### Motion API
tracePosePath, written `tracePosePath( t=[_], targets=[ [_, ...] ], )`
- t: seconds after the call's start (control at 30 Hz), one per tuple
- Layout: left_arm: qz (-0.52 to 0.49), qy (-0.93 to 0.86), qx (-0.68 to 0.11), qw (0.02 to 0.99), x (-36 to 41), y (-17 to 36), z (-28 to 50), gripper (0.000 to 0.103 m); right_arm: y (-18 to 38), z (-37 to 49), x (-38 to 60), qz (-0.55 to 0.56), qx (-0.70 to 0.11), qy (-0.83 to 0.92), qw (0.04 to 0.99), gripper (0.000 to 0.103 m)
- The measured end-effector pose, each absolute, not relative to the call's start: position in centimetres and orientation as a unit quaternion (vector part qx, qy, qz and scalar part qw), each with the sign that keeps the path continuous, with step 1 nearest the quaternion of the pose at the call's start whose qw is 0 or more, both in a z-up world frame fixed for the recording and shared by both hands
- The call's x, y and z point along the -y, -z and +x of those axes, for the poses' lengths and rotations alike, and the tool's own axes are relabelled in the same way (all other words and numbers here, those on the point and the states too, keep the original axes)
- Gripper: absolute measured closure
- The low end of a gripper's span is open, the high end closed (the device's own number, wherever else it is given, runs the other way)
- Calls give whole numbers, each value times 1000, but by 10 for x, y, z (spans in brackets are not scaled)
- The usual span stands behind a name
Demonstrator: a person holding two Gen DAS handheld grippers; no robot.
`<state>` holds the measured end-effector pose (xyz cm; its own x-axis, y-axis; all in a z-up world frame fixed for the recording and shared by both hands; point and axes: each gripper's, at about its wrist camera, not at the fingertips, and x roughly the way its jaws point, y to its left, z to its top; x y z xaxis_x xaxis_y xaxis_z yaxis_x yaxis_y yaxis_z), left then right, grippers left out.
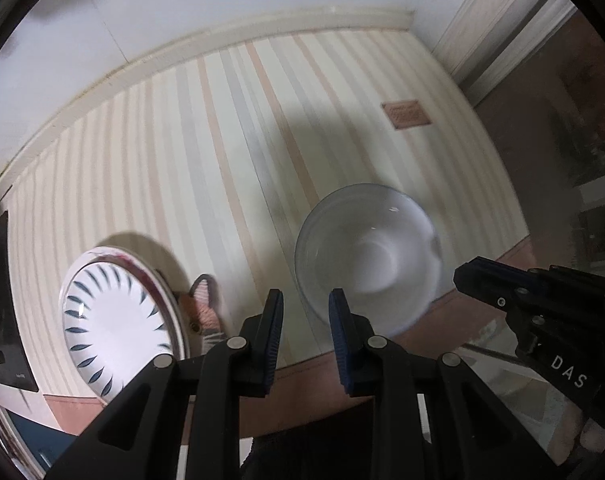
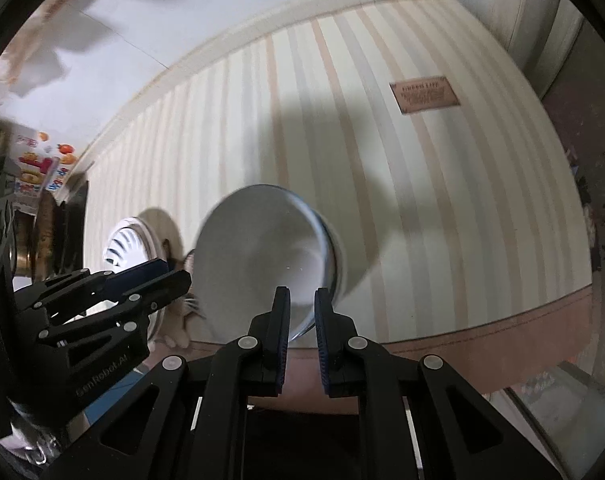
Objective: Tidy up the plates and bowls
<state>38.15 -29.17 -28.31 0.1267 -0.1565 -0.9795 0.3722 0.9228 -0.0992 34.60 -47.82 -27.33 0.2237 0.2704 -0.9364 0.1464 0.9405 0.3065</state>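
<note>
Bowl (image 2: 262, 256) is tilting up off the striped cloth (image 2: 422, 200), its near rim sitting between the right gripper (image 2: 302, 312)'s narrowly parted fingers, seemingly for stacking, while the left gripper (image 1: 305, 316) is hovering half-spread and empty, with the patterned plate (image 1: 114, 320) waiting leftward.

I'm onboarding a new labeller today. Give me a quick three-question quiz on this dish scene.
1. True or false: the left claw is holding the leaf-patterned plate.
2. Which claw grips the rim of the bowl? A) left claw B) right claw C) neither
3. Fill in: the cloth under the dishes has a ___ pattern.

Key: 1 false, it is open and empty; 2 B; 3 striped.
</note>
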Motion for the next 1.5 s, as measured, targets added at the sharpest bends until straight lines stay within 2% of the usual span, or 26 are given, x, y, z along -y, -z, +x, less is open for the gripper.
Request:
tracePosePath(
  t=[0.1, 0.23, 0.4, 0.43, 0.57, 0.67, 0.73, 0.83, 0.87, 1.23, 1.4, 1.5],
  targets=[
    [84, 182, -620, 759, 283, 261, 365, 81, 251, 330, 471, 154, -605, -35, 780, 87],
    [80, 183, -597, 777, 273, 237, 347, 80, 218, 308, 464, 142, -581, -23, 801, 57],
    [79, 185, -571, 796, 259, 213, 330, 73, 187, 280, 459, 132, -556, -5, 821, 43],
    [78, 186, -567, 798, 257, 209, 327, 71, 181, 275, 458, 131, -552, -2, 824, 39],
    [72, 196, -552, 808, 251, 195, 315, 41, 163, 254, 455, 129, -537, 10, 834, 29],
    [68, 205, -544, 811, 248, 187, 306, 33, 152, 240, 452, 123, -529, 17, 839, 24],
    [65, 213, -543, 810, 249, 181, 300, 32, 145, 230, 449, 119, -523, 22, 843, 18],
    [62, 222, -537, 812, 248, 173, 294, 18, 137, 221, 447, 113, -516, 30, 848, 15],
    [59, 225, -533, 813, 248, 171, 293, 16, 133, 217, 447, 111, -513, 33, 851, 15],
    [46, 226, -532, 815, 251, 167, 304, 16, 117, 215, 456, 110, -497, 42, 860, 11],
    [38, 216, -547, 808, 256, 189, 329, 16, 136, 234, 468, 133, -508, 24, 851, 11],
    [30, 217, -565, 795, 260, 212, 350, 16, 166, 255, 484, 189, -524, -16, 830, 11]
  ],
)
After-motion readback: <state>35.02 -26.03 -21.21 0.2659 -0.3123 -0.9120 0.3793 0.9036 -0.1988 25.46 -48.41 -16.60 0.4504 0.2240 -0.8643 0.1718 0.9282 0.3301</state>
